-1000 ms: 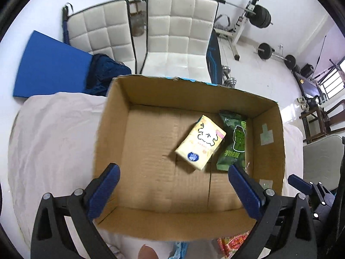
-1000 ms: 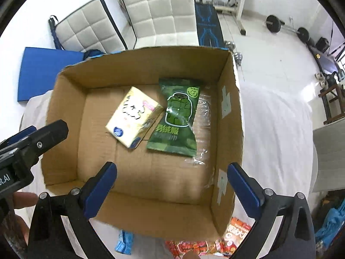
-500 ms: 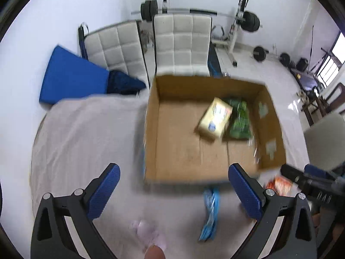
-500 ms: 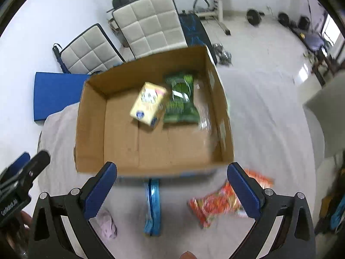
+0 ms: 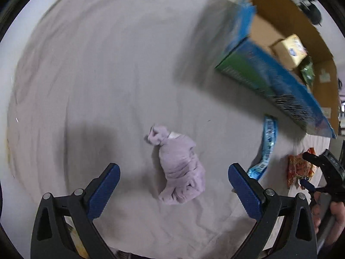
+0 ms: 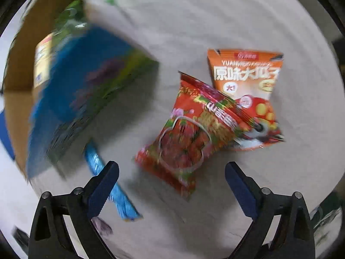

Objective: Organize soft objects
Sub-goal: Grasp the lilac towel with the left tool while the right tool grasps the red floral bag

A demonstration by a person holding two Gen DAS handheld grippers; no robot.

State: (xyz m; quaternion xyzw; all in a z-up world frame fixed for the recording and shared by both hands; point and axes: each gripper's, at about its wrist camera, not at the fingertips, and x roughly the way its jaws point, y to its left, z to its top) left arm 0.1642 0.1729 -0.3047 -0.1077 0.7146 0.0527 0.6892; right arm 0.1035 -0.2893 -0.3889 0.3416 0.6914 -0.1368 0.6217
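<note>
Here the left gripper (image 5: pixel 173 183) gapes empty above a lilac cloth (image 5: pixel 180 172), the right gripper (image 6: pixel 171 181) released over a red packet (image 6: pixel 189 133) beside the box (image 6: pixel 71 99).

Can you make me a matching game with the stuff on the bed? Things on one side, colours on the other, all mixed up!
Things:
1. sock bundle
2. noodle pack
3. long thin packet
4. seed bag

Colours:
A. orange
B. blue
C. lilac
D. red

Pairs: 1-C, 2-D, 3-B, 4-A
</note>
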